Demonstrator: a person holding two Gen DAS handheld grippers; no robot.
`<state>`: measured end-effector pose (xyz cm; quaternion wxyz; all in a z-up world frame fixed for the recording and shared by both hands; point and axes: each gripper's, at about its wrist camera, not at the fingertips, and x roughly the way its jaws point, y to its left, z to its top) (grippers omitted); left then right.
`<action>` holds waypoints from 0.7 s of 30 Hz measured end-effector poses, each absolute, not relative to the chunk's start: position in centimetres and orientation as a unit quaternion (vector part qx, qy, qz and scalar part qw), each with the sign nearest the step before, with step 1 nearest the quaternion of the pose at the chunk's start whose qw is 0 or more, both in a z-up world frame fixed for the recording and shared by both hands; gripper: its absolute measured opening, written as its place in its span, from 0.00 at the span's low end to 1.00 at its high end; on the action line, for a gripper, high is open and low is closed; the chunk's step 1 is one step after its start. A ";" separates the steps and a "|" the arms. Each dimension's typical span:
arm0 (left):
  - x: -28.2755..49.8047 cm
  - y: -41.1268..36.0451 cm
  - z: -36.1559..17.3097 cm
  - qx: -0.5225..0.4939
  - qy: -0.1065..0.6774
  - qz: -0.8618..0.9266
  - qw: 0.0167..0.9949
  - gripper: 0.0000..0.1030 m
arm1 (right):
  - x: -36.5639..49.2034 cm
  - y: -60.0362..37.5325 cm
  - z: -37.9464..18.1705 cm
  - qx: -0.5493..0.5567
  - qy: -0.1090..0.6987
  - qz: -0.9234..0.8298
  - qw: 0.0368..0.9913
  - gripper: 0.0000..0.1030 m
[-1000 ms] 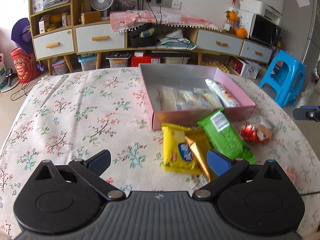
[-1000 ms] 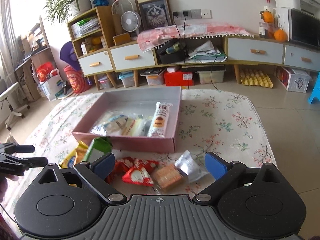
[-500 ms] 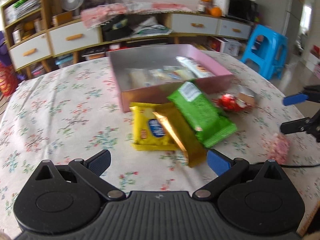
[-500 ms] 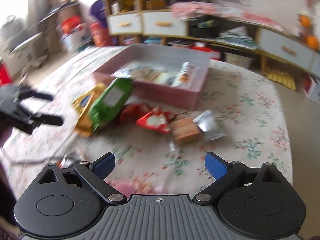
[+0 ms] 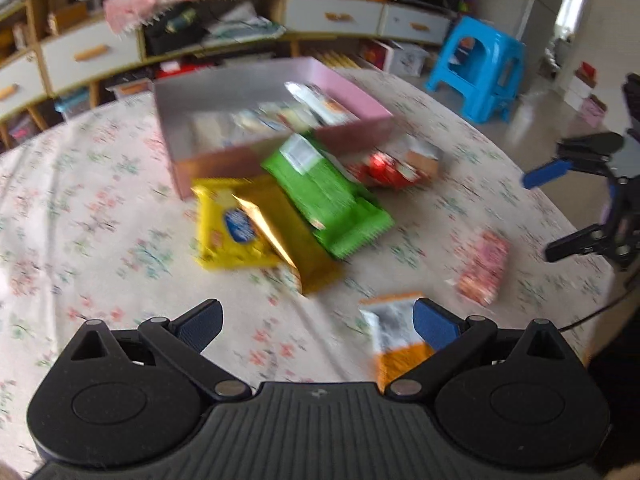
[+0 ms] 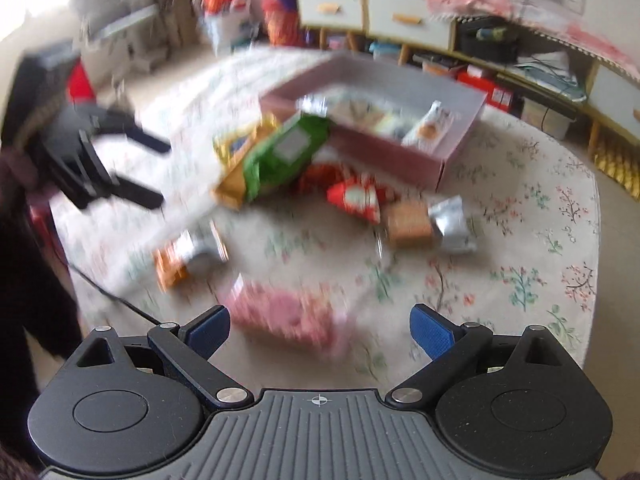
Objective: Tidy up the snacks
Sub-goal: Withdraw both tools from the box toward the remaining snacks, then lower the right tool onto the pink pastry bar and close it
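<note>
Both grippers, left (image 5: pixel 316 322) and right (image 6: pixel 320 326), were spread, empty; right should straddle the pink pack (image 6: pixel 286 316) squarely near the table's edge.

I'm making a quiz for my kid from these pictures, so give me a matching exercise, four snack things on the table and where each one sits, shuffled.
Things:
1. green pack
2. pink pack
3. orange pack
4. pink box

Places:
A. holds several wrapped snacks
B. just ahead of the open right gripper
C. beside the left gripper's right finger
D. leaning on the box's front wall

Pairs: 1-D, 2-B, 3-C, 4-A
</note>
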<state>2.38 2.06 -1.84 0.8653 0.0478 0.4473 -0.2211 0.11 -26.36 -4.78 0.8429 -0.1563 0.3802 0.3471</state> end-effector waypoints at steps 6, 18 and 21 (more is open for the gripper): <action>1.5 -0.1 -3.2 0.051 0.471 -0.247 0.845 0.95 | -0.3 -25.5 -6.1 -0.194 0.382 0.345 0.835 0.95; 0.8 -2.8 -5.6 0.103 0.484 -0.229 0.838 0.88 | 0.5 -22.1 -9.4 -0.266 0.391 0.323 0.820 0.95; 1.0 -2.4 -5.6 0.113 0.480 -0.210 0.844 0.84 | 0.8 -21.5 -9.8 -0.261 0.390 0.320 0.823 0.95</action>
